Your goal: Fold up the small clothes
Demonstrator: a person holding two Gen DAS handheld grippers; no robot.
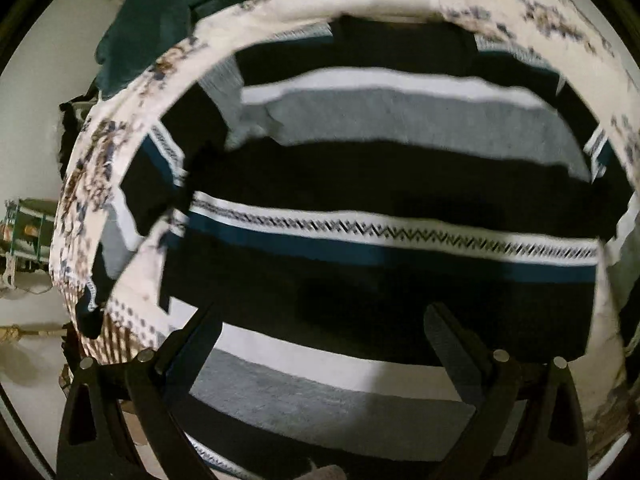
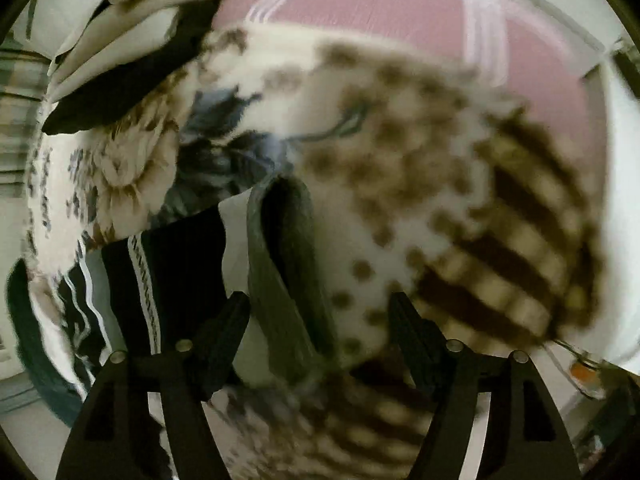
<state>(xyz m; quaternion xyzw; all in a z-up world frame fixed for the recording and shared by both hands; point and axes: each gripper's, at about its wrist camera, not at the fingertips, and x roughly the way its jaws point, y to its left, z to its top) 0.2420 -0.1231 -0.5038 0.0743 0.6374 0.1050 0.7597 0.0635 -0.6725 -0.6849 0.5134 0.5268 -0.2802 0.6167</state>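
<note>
A striped garment in black, white, grey and teal lies spread flat on a cream floral cloth. My left gripper hangs above the garment's lower stripes, open, with nothing pinched between its fingers. In the right wrist view the same garment shows at the left, and its grey sleeve end rises up between the fingers of my right gripper. Those jaws stand wide; the sleeve lies close to the left finger and is not pressed. The floral cloth is blurred.
A dark teal garment lies at the top left of the floral cloth. Folded cream and black clothes sit at the upper left in the right wrist view. A pink cloth with white stripes lies beyond. A green rack stands at the left.
</note>
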